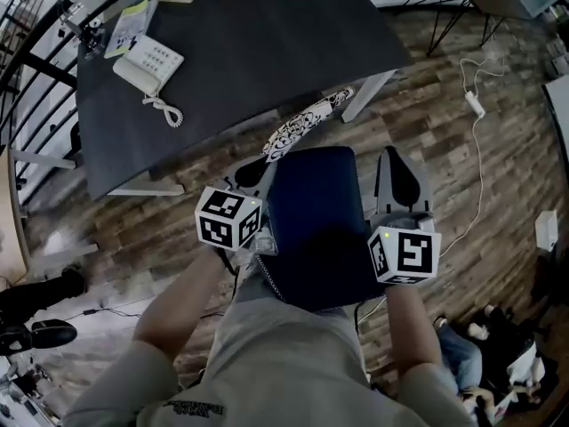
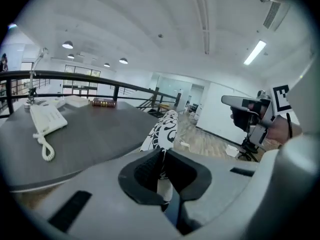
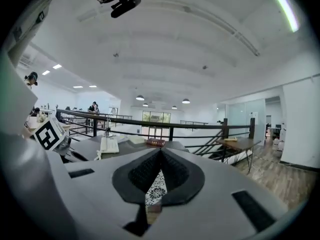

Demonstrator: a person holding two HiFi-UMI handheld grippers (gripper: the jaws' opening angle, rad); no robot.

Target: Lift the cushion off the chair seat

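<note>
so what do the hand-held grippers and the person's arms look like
The left hand-held gripper and right hand-held gripper each have a light grey plastic body with black ribbed pads. Each carries a white cube printed with black square markers: left cube, right cube, the latter with a small green light. The sleeves are light beige.

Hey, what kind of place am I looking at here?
Most likely an open-plan office on an upper level: a dark desk with a corded phone, a black railing at the floor's edge, and another desk beyond.
</note>
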